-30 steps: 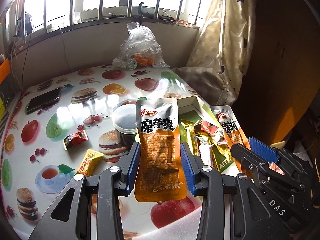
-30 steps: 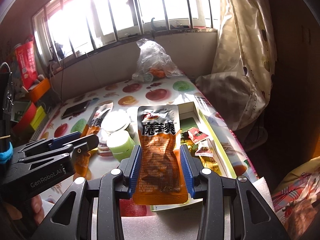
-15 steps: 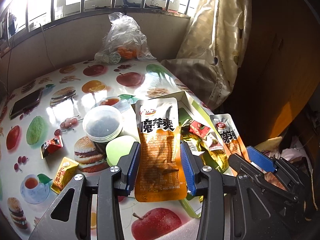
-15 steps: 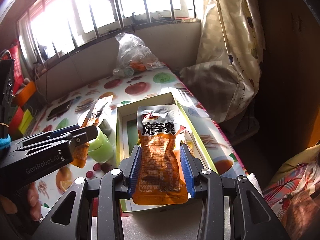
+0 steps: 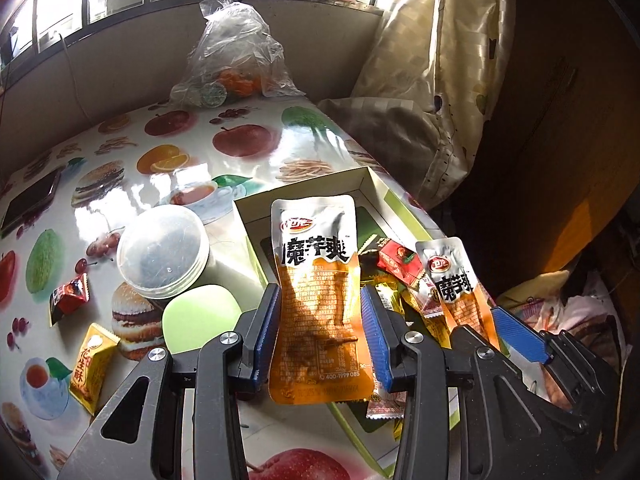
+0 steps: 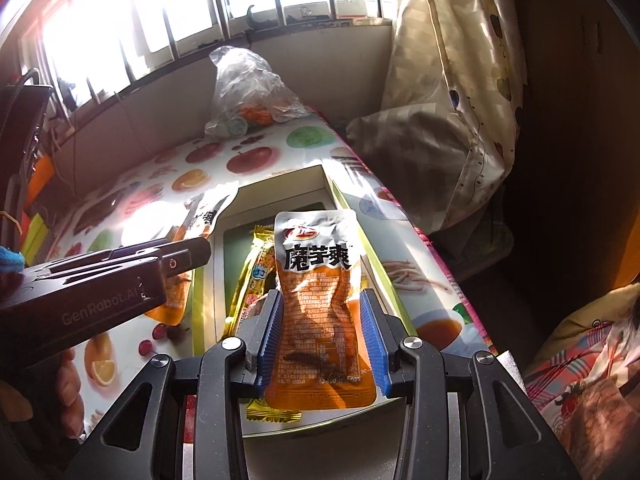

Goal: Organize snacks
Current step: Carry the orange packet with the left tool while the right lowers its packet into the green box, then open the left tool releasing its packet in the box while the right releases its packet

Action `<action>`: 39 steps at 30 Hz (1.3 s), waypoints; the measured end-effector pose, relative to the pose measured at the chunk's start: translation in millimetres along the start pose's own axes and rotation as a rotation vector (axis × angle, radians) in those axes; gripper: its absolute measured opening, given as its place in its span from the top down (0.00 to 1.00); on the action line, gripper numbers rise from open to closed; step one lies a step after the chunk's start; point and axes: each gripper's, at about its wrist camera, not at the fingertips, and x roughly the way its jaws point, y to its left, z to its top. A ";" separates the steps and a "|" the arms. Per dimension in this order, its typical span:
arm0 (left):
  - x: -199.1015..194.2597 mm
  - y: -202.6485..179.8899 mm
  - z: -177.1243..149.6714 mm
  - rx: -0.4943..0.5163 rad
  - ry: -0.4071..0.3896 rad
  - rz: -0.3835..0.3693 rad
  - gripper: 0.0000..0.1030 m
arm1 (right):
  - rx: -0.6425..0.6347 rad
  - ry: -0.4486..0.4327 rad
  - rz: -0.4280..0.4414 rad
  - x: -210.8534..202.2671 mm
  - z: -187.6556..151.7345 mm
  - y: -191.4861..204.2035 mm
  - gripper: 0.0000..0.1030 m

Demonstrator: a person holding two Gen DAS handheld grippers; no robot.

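My left gripper [image 5: 319, 300] is shut on an orange and silver konjac snack packet [image 5: 316, 280], held upright over the near left part of an open white and green box [image 5: 256, 216]. My right gripper [image 6: 322, 304] is shut on a matching packet [image 6: 318, 276] above the same box [image 6: 280, 184]. Small red and yellow wrapped snacks [image 5: 400, 262] lie in the box, and a yellow wrapper [image 6: 256, 264] shows under the right packet. In the left wrist view the right gripper [image 5: 486, 330] and its packet [image 5: 450, 276] are at the lower right. In the right wrist view the left gripper [image 6: 188, 254] is at the left.
Left of the box stand a clear lidded tub [image 5: 164, 252] and a pale green lid [image 5: 200, 316]. A yellow candy pack [image 5: 90, 364] and a small red-black pack [image 5: 70, 294] lie loose. A phone [image 5: 28, 200], a plastic bag of oranges [image 5: 236, 52] and a curtain [image 5: 432, 60] border the table.
Both grippers have moved forward and down with their packets, from beside the tub to over the box, which now looks larger. Both grips are unchanged.
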 end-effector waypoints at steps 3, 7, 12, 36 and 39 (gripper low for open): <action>7.9 -0.8 1.2 0.002 0.016 0.004 0.60 | -0.005 0.009 -0.009 7.1 0.7 -3.6 0.64; 16.5 -3.3 2.9 0.002 0.028 0.011 0.60 | -0.011 0.021 -0.012 15.4 -0.1 -6.0 0.63; 25.1 -6.2 2.8 0.009 0.042 0.018 0.60 | -0.023 0.030 -0.017 23.3 -1.9 -6.8 0.63; 41.9 -9.4 8.9 0.029 0.050 0.044 0.56 | -0.061 0.022 -0.016 43.1 -0.8 -5.7 0.56; 42.0 -8.3 8.4 0.029 0.047 0.035 0.55 | -0.053 0.016 -0.007 43.1 -1.0 -6.7 0.54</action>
